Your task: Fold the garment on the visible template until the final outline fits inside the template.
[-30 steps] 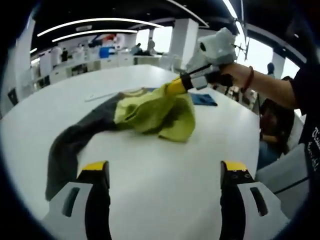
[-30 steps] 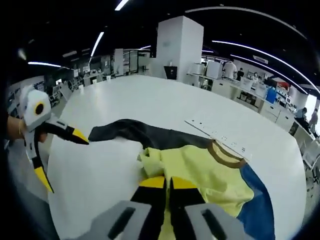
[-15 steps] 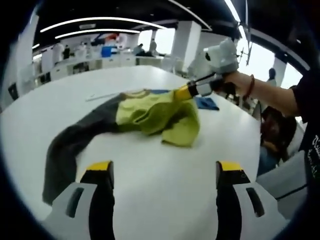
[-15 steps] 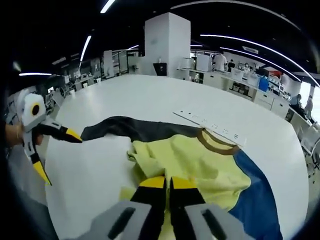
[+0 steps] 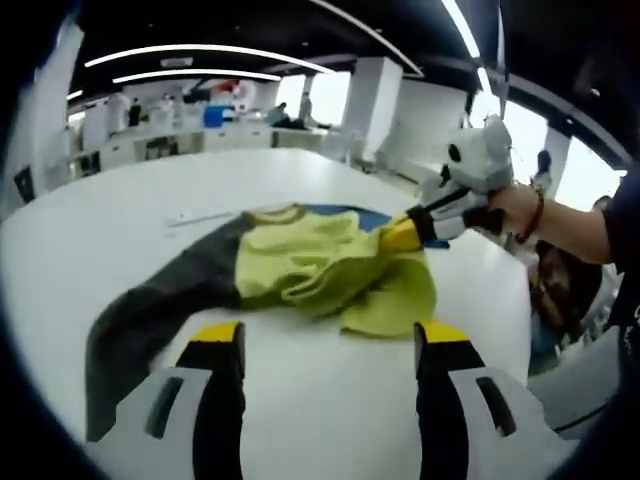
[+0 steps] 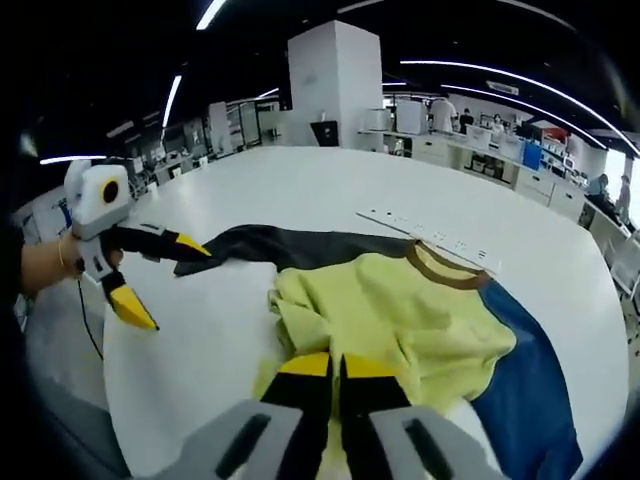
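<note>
My right hand-held gripper (image 6: 335,367) pinches the yellow shirt (image 6: 400,315) on the white table (image 6: 190,330). My left hand-held gripper (image 5: 328,345) hovers wide open, holding nothing.

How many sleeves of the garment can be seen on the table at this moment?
2. The dark grey sleeve stretches toward the open left gripper. The blue sleeve lies on the opposite side of the yellow body, whose lower edge the right gripper pinches.
</note>
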`<state>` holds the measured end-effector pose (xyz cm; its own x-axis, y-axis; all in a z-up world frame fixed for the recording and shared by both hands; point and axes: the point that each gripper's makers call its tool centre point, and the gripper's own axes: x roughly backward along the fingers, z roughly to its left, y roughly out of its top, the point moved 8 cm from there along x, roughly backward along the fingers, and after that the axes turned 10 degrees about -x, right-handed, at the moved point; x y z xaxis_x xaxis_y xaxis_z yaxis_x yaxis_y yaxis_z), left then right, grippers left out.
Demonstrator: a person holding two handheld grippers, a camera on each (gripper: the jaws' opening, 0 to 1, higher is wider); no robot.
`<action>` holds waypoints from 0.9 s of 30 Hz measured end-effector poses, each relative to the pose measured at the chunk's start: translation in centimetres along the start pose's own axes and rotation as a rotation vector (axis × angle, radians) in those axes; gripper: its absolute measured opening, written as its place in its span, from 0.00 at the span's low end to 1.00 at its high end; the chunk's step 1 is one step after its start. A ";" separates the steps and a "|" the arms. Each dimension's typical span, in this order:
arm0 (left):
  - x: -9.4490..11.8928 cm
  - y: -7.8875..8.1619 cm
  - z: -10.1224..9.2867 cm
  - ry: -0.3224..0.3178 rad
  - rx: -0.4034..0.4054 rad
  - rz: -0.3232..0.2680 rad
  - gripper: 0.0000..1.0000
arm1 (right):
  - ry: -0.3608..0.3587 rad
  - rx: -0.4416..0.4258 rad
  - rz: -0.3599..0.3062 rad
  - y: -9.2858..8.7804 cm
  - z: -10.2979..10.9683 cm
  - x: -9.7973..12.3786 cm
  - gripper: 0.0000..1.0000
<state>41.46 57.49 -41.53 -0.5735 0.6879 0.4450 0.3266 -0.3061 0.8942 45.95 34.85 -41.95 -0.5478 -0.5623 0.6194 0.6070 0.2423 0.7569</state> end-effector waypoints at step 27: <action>-5.9 -1.8 2.3 0.003 0.227 0.040 0.29 | 0.059 -0.007 0.035 -3.3 1.4 1.1 0.00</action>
<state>45.98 55.47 -45.88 -0.5587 0.6763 0.4801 0.5095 -0.1769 0.8421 42.53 34.52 -43.49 -0.4914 -0.5994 0.6319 0.6294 0.2572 0.7333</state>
